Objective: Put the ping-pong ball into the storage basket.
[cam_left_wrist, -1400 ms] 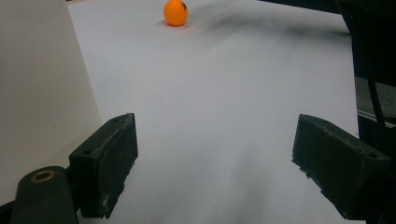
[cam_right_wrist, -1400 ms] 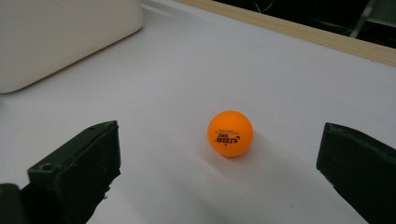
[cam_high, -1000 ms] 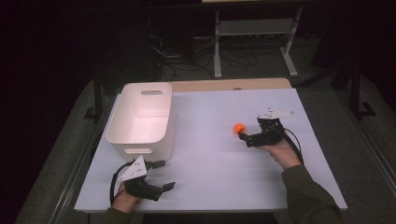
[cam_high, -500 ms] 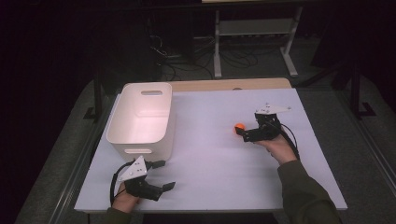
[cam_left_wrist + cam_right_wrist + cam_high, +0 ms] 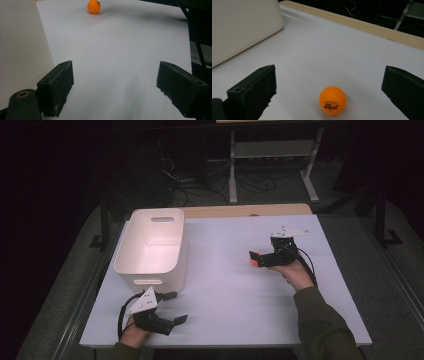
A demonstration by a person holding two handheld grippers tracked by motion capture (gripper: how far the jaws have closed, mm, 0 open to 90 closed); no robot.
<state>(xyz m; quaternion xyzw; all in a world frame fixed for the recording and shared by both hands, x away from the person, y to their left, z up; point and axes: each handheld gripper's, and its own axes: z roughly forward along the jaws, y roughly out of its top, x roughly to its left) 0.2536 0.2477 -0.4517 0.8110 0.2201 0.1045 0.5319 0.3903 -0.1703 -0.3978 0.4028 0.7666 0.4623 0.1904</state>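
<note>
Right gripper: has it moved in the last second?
Yes. The right gripper has slid left toward the white bin, and its open jaws now flank the orange ball.

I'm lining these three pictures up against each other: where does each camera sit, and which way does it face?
High view: above the person's side, looking forward and down on the table; shows both forearms, left gripper, right gripper, white bin.
Left gripper view: rides the left gripper, looking across the table past the bin wall to the far orange ball; jaws wide apart.
Right gripper view: rides the right gripper, facing the bin; jaws flank the ball.
Shared: all three show the ball and the bin.
</note>
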